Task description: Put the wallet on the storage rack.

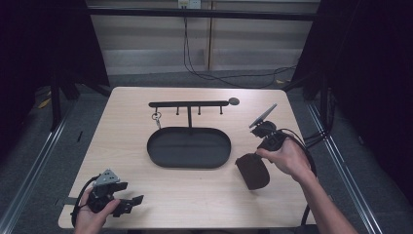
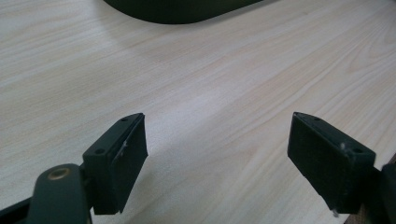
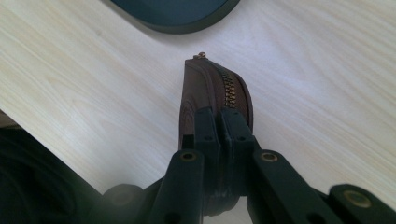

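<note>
Right tool clamping zipped pouch, tray bare

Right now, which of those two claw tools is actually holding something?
The right gripper: its jaws are clamped on a brown zippered pouch. The left gripper rests open, nothing between its jaws.

Left gripper gapes wide; right gripper is clamped tight.
</note>
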`<state>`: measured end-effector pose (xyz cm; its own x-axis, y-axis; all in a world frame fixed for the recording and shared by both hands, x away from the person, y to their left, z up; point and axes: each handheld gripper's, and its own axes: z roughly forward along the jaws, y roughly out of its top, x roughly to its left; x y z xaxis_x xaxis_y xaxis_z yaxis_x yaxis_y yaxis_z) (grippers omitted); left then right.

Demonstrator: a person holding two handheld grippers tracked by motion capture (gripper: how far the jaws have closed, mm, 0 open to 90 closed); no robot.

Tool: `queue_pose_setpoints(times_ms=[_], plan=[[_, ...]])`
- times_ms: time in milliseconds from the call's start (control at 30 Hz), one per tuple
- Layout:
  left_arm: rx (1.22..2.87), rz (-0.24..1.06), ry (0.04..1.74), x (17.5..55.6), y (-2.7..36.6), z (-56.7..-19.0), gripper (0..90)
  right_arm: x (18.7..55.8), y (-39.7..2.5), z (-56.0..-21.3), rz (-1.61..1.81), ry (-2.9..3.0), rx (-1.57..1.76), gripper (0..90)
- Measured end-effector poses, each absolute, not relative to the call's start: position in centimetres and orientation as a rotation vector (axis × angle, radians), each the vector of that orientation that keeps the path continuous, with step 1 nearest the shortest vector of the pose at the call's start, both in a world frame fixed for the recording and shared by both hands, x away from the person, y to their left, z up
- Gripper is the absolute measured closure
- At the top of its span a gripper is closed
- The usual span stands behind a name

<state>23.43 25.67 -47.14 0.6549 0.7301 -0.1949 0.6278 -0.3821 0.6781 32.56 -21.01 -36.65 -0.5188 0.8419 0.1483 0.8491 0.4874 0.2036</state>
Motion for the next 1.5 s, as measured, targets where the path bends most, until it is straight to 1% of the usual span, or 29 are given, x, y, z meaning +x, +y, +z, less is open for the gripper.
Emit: queue_pose_setpoints(times_ms=[233,567,1100,1500], plan=[[2.124,0.18,1.046,23.5,25.7,-47.1,19.8,32.9,-20.8,-35.7,-0.365,-2.699,-1.519,86.2],[2.13,0.186,1.033,23.5,25.8,-47.0,18.7,34.2,-19.1,-34.5,-0.314,-2.729,-1.478,86.1],[2.117,0.172,1.036,23.6,25.9,-47.1,18.4,35.9,-18.1,-32.7,-0.37,-2.736,-1.479,86.0],[2.123,0.169,1.042,23.7,25.9,-47.1,18.1,37.3,-17.2,-33.0,-0.386,-2.726,-1.471,86.0]])
